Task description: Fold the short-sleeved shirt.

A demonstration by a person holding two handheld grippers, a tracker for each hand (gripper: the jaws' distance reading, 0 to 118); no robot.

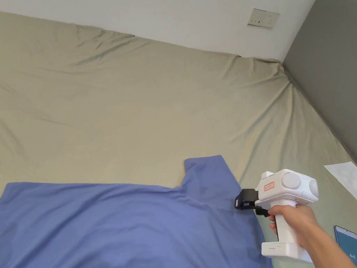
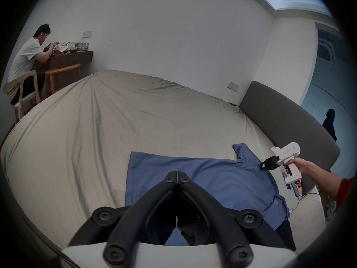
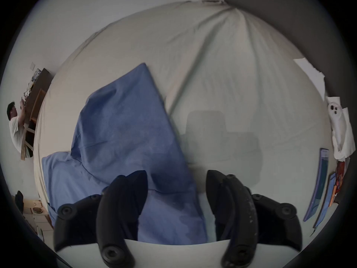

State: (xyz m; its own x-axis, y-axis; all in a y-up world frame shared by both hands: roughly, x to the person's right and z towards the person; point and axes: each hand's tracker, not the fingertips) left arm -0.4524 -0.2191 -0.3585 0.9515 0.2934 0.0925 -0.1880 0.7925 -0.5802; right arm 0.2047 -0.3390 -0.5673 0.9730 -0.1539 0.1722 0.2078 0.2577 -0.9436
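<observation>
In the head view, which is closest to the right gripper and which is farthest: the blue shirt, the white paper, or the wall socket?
From the right gripper:
1. Blue shirt, right at the fingers, on its left.
2. White paper, on the bed's right edge.
3. Wall socket, up on the far wall.

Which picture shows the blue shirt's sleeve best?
The right gripper view: the sleeve lies large and close, just past its open jaws. The head view shows the sleeve smaller, sticking up from the shirt. The left gripper view shows it tiny.
</observation>
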